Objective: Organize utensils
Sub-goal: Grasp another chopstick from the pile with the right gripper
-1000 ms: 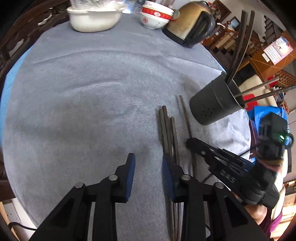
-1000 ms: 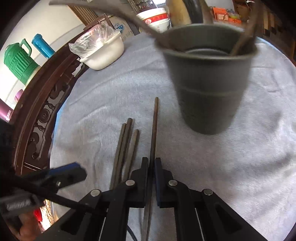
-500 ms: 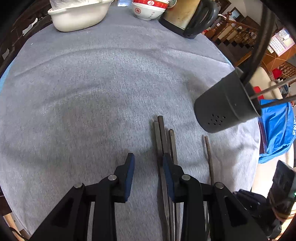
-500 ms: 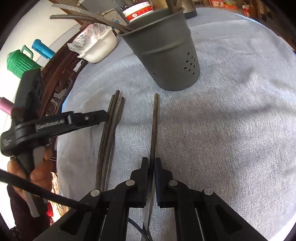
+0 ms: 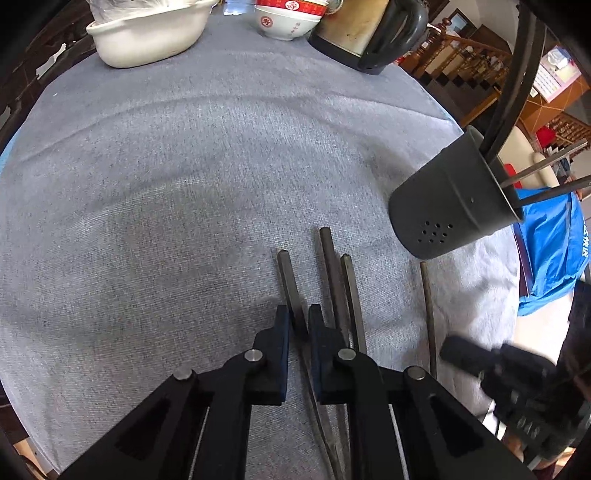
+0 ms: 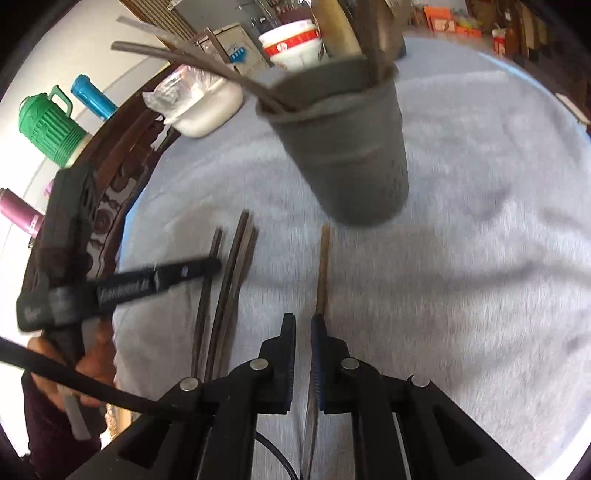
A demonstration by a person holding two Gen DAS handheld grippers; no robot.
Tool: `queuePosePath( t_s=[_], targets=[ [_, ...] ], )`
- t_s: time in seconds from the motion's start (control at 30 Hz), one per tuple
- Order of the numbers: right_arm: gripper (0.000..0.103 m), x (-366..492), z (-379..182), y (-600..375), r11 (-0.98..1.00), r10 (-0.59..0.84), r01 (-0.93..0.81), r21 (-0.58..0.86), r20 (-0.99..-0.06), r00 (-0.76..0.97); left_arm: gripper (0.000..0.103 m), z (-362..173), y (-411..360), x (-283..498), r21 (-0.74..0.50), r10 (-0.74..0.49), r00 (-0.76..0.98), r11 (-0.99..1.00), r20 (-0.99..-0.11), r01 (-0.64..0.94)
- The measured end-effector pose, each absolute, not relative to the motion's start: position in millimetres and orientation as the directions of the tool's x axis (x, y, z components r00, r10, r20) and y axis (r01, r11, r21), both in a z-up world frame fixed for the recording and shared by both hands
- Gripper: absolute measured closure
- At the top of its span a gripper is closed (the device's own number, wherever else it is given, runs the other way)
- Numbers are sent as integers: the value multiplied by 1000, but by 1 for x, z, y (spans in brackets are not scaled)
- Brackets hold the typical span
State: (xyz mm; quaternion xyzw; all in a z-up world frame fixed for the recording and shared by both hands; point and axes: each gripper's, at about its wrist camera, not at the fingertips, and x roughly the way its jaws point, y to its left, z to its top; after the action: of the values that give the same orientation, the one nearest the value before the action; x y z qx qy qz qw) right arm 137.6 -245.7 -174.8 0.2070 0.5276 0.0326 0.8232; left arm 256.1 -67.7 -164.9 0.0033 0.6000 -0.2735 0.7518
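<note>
Left gripper just closed, pinching one chopstick; right gripper loosened slightly, another chopstick between jaws.

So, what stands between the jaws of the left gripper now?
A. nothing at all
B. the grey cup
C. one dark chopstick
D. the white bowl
C. In the left wrist view the left gripper has just closed its jaws on one chopstick; the cup stands apart to the right, and the bowl is at the far edge of the table.
</note>
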Motion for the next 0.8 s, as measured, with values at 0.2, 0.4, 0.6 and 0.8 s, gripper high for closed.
queuePosePath(
  t_s=[0.2,0.4,0.6,0.8],
  targets=[
    [91,167,-175,-246,923,207,202,328,-864,459,79,-159,-55,263,-310,-394,139,859,-909,408],
    [91,187,-191,-243,932,149,247,264,-902,405,79,-162,-58,280,-324,-396,125,866,-910,381],
    [94,196,-195,-237,943,115,243,226,-910,399,94,-167,-66,289,-334,-400,126,871,-908,360],
    [97,189,-188,-242,925,183,227,305,-881,436,96,-152,-60,279,-338,-419,187,873,-889,351]
  ],
)
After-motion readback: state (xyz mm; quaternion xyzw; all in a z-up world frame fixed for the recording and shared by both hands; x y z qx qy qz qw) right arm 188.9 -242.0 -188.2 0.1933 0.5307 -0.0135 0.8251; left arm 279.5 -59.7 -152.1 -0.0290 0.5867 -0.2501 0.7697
